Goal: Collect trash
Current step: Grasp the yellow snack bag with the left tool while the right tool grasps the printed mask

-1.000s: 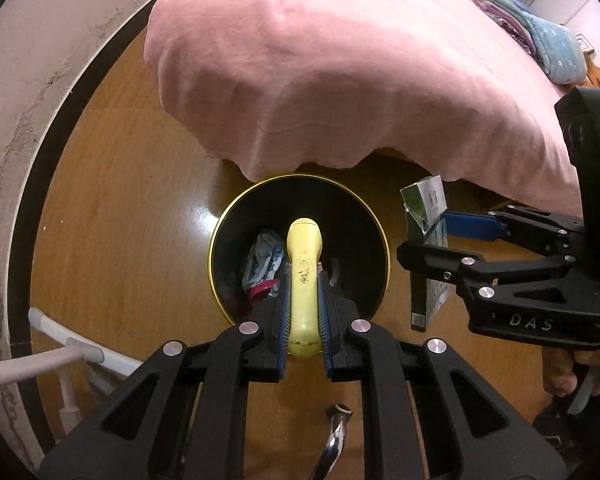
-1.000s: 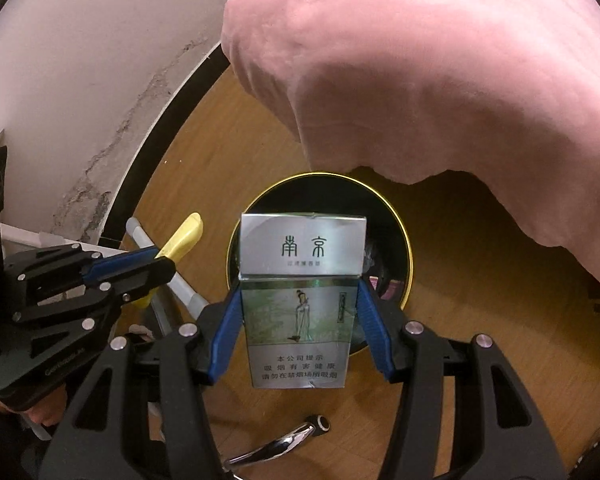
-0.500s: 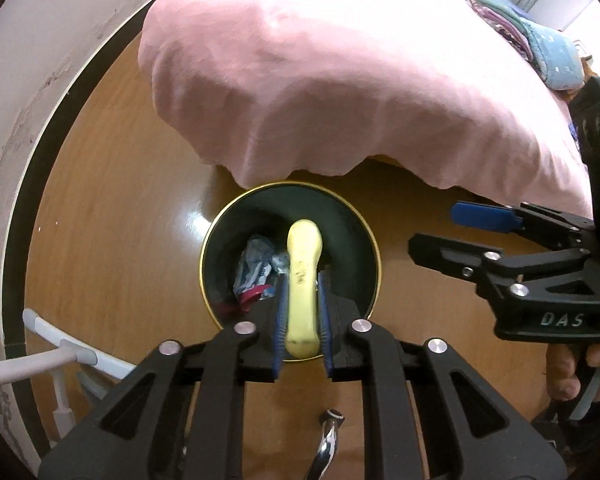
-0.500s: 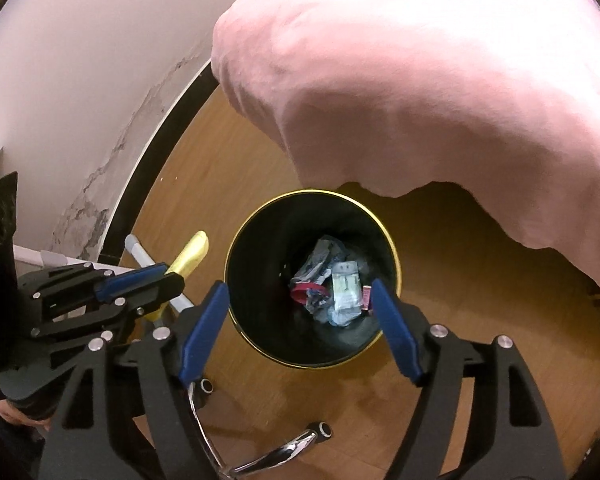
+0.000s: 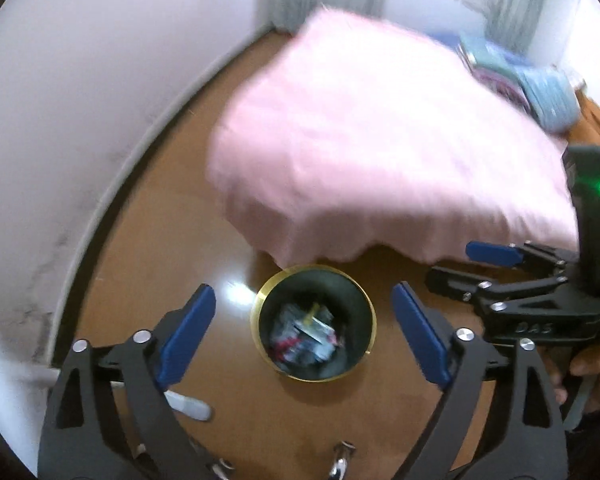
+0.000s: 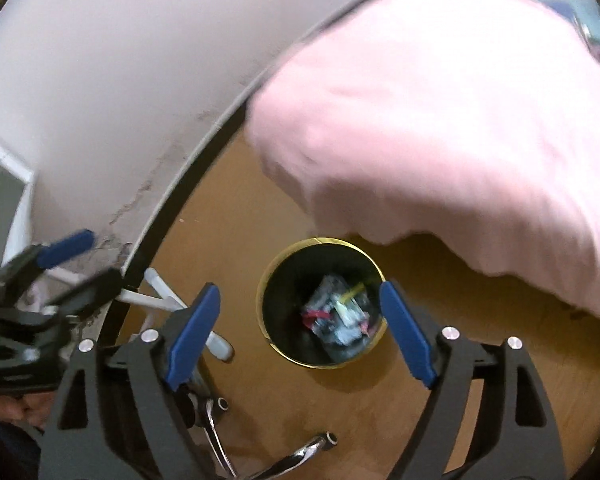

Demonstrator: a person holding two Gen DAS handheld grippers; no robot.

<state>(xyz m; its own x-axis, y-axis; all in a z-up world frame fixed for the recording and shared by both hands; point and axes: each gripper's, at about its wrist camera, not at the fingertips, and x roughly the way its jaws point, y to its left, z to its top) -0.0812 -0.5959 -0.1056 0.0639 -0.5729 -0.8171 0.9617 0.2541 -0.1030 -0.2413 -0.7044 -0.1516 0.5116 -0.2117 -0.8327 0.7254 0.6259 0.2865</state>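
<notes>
Left gripper [image 5: 304, 320] — fingers spread wide, nothing held. Right gripper [image 6: 300, 320] — likewise splayed, bare. Trash bin [image 5: 260, 322], black with gold rim, stands between and beyond both finger pairs; trash [image 6: 338, 316] lies inside.

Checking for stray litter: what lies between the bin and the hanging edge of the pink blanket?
Only bare wooden floor; the right wrist view shows nothing lying between the bin and the pink blanket.
</notes>
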